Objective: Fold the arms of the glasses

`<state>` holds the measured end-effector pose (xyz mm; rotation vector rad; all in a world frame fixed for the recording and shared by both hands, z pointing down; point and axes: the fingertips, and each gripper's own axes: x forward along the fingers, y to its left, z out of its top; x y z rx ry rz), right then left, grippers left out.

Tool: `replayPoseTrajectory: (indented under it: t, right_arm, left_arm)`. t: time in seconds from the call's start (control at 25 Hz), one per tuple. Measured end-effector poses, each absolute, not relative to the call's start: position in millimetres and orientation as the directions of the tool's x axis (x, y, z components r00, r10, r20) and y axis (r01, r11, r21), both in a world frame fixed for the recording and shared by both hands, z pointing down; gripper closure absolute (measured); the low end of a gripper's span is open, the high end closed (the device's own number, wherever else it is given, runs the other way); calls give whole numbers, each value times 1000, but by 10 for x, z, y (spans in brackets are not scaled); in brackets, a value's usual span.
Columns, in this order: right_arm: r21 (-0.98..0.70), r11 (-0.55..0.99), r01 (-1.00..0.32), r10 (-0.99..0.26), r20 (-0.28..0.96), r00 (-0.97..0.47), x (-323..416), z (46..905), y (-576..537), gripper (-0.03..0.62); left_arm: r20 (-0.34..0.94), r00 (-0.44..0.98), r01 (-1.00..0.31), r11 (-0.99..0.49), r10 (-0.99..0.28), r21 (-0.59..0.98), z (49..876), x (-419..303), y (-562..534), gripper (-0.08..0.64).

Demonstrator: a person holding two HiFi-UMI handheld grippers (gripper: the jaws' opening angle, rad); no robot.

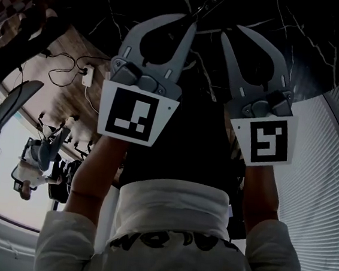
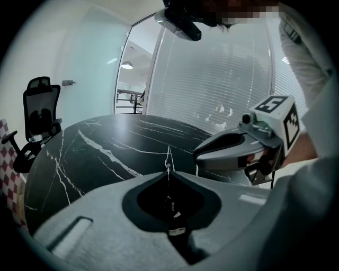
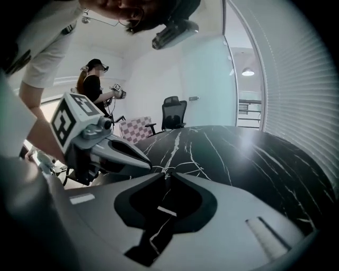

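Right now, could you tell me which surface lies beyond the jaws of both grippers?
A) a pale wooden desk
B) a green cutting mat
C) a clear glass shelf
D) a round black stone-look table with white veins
D: the round black stone-look table with white veins spreads out past the jaws in both gripper views, and no wood, green mat or glass shelf shows there.

The glasses (image 2: 168,156) show only as thin wire, too fine to tell how their arms lie. In the head view, the bench (image 1: 311,50) is cut off at 12 o'clock.
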<state>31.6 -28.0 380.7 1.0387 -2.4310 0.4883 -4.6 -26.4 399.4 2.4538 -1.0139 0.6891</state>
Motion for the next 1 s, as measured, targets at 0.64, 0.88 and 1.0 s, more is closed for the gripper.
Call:
replayPoseTrajectory:
  t: [0.64, 0.88, 1.0]
  right_arm:
    - [140, 747, -650, -564, 652, -506, 484, 4114, 358, 460]
    - [170, 738, -653, -575, 665, -477, 590, 4175, 214, 463]
    - [180, 728, -661, -583, 670, -460, 660, 4193, 133, 466]
  left_arm:
    - [581, 608, -741, -649, -541, 171, 3972, -63, -272, 552]
    - [585, 607, -743, -646, -538, 177, 3985, -67, -241, 552]
    - [587, 608, -741, -647, -534, 178, 3989, -76, -225, 552]
